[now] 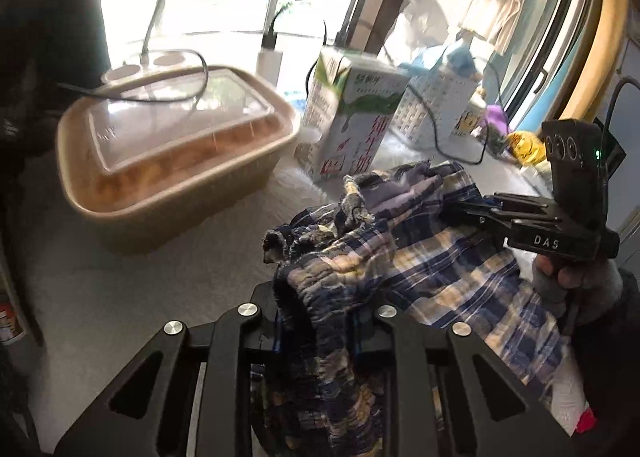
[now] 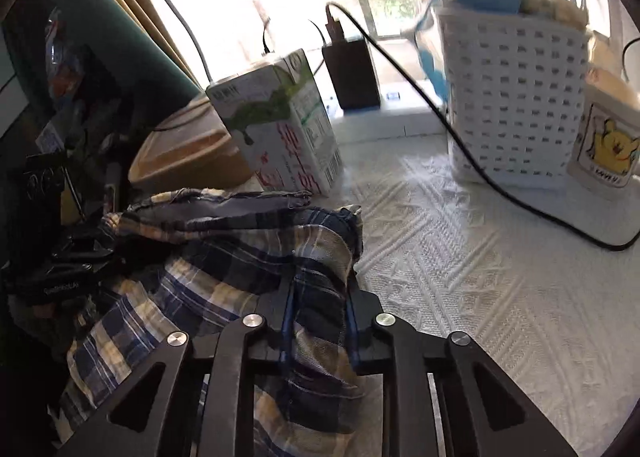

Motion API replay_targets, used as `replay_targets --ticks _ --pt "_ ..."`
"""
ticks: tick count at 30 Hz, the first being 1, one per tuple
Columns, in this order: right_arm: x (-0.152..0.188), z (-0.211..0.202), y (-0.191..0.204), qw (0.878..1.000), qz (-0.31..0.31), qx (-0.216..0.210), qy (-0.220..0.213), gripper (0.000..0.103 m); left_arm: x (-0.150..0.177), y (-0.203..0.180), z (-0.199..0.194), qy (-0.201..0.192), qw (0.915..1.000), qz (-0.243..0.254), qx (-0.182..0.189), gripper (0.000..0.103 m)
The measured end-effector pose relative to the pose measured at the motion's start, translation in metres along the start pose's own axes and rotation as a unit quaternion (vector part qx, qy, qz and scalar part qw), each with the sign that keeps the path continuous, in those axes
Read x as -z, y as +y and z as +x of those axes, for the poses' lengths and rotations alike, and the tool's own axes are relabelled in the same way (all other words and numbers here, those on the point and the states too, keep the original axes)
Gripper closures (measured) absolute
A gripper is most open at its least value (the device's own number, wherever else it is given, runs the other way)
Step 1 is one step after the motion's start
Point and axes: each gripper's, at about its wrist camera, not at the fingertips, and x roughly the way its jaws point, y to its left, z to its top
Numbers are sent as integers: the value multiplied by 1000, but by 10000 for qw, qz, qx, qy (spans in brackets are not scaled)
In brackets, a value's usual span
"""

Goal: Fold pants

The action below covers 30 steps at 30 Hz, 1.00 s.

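**Both tongs clenched on the plaid pants**

The pants, soft crinkled cotton in navy, cream and tan checks, lie bunched on a white cloth woven in raised diamond ridges. The left gripper pinches a gathered, puckered edge between its black jaws; the right gripper is clamped on another fold of the same fabric, seen at 3 o'clock in the left wrist view.

At 10 o'clock in that view sits a tan rectangular tub with a clear, glossy lid. A boxy milk carton stands just beyond the pants at 12. In the right wrist view a white perforated plastic basket and a mug crowd 1 to 2 o'clock, with a black cable trailing across. Bare cloth lies open at 3 o'clock.
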Motion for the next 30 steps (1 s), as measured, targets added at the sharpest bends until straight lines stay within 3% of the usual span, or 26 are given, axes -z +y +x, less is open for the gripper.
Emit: replay_targets --ticks 9,17,30 --pt "-6 -86 59 9915 -776 457 -938 84 2 -21 -71 -709 9974 86 62 83" --pt "2 -171 112 9742 -1336 693 -1683 84 8 -49 -135 -1370 9903 198 101 84" --pt "16 -270 216 9321 -2134 881 -2791 84 27 -77 -255 -2654 9629 487 -86 83"
